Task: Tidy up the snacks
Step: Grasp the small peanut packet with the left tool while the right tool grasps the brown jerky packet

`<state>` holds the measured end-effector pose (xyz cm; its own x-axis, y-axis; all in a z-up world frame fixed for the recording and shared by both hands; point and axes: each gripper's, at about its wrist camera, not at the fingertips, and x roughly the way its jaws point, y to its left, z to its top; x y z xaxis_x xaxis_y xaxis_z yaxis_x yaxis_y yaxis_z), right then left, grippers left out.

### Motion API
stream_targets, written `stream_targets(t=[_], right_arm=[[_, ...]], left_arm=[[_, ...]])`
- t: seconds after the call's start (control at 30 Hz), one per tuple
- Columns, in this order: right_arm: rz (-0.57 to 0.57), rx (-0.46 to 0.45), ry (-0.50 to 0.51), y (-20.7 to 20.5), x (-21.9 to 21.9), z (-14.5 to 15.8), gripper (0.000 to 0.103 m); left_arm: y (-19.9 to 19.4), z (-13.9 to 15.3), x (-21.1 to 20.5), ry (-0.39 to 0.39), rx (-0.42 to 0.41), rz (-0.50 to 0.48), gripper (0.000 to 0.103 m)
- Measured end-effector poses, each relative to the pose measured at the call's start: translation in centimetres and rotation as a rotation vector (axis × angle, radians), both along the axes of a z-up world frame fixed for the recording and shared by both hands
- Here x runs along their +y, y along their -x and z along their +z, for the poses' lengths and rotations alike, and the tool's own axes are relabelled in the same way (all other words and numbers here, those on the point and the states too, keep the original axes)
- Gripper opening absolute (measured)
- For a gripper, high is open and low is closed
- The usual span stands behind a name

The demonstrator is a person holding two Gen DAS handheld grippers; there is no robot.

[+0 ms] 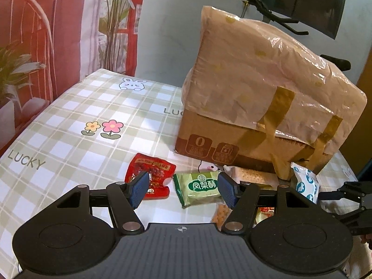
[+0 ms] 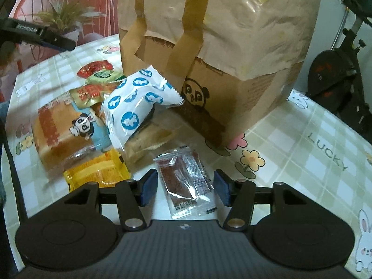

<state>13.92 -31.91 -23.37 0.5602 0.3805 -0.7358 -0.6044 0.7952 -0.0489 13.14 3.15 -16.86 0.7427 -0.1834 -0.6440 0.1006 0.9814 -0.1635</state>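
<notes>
In the left wrist view my left gripper (image 1: 183,191) is open above the checked tablecloth (image 1: 76,125). A green pastry packet (image 1: 200,188) lies between its fingertips, toward the right pad. A red snack packet (image 1: 148,174) lies partly behind the left pad. In the right wrist view my right gripper (image 2: 184,188) is open, with a clear packet of dark dried meat (image 2: 186,183) flat on the table between its pads. A white packet with blue dots (image 2: 137,107) leans on a pile with a panda bread pack (image 2: 67,130) and a yellow packet (image 2: 97,172).
A large cardboard box wrapped in brown plastic and tape (image 1: 262,97) stands on the table behind the snacks; it also fills the right wrist view (image 2: 232,46). A red chair (image 1: 25,34) and a plant stand beyond the table's far left edge. An exercise bike (image 2: 337,74) stands at right.
</notes>
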Motion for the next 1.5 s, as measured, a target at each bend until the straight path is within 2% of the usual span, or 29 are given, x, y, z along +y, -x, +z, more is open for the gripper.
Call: stream_targets(t=[0.27,0.4,0.67,0.73,0.8,0.9,1.0,1.2,1.3,1.5], right_arm=[[-0.089,-0.017,-0.11,0.0,-0.7,-0.7,0.059],[-0.09,-0.047,-0.08,0.1,0.0,-0.7,0.061],[-0.101,-0.058,-0.097,-0.8,0.3,-1.1,0.068],[-0.102,-0.06,-0.099,-0.8,0.3,-1.1,0.065],[-0.109,-0.06,-0.11,-0.5,0.2,-1.0,0.055],[-0.119,-0.048,-0.155,0.3,-0.2,-1.0,0.051],[-0.149,-0.056,-0.196,1.4,-0.6,-1.0,0.047],[-0.244,-0.098,-0.228,1.9,-1.5,-0.7,0.046],[-0.237,-0.076,-0.23,1.4,-1.6,-0.9,0.046],[-0.234,-0.08,-0.227,1.3,-1.5,-1.0,0.046]], left_arm=[[-0.2,-0.9,-0.6,-0.005,0.034,-0.021,0.067],[-0.2,-1.2,-0.8,-0.011,0.04,-0.031,0.067],[-0.4,-1.5,-0.8,-0.017,0.054,-0.03,0.066],[-0.4,-1.6,-0.8,-0.017,0.055,-0.034,0.066],[-0.5,-1.7,-0.8,-0.018,0.058,-0.041,0.065],[-0.5,-2.2,-1.1,-0.019,0.07,-0.06,0.058],[-0.5,-2.8,-1.4,-0.026,0.082,-0.079,0.055],[-0.5,-3.4,-2.4,-0.046,0.088,-0.145,0.053],[-0.7,-3.6,-3.3,-0.058,0.086,-0.188,0.052],[-1.4,-4.7,-4.2,-0.081,0.111,-0.216,0.044]])
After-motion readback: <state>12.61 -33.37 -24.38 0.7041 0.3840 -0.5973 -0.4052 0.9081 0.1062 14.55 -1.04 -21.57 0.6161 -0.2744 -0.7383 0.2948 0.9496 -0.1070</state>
